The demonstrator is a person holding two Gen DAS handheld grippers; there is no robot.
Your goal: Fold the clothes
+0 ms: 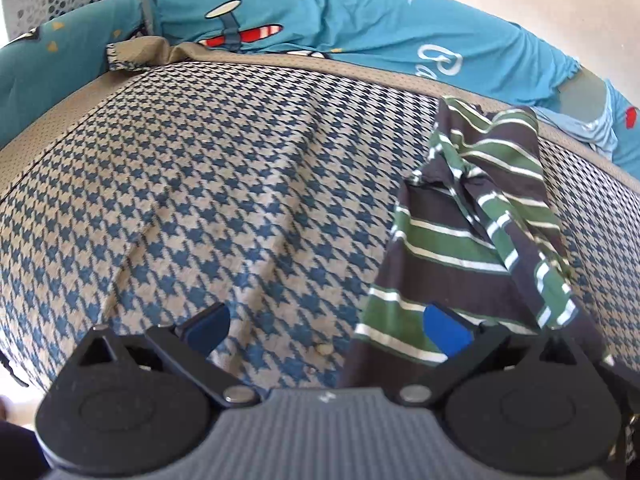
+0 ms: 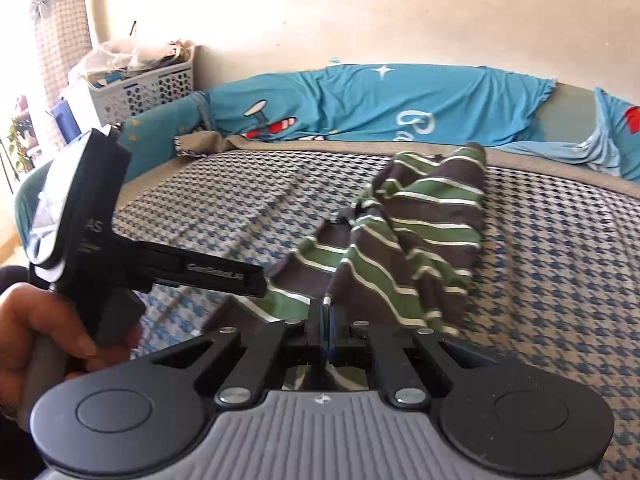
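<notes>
Two grippers work over one garment: the right gripper [image 2: 327, 322] has its jaws pressed together on an edge of the striped shirt [image 2: 416, 232], while the left gripper [image 1: 328, 330] has its blue pads [image 1: 446, 330] spread wide with nothing between them, one pad in front of the shirt's hem. Lifted at the near end, the brown, green and white shirt trails crumpled across the houndstooth bed cover [image 1: 224, 184]. Behind lie a teal printed sheet [image 2: 400, 100] against the wall and a white laundry basket [image 2: 148, 88]; a hand [image 2: 36, 320] grips the left gripper's handle.

tongs [image 1: 326, 326]: black linkage arms | blue pads | silver rivets | grey ribbed body
</notes>
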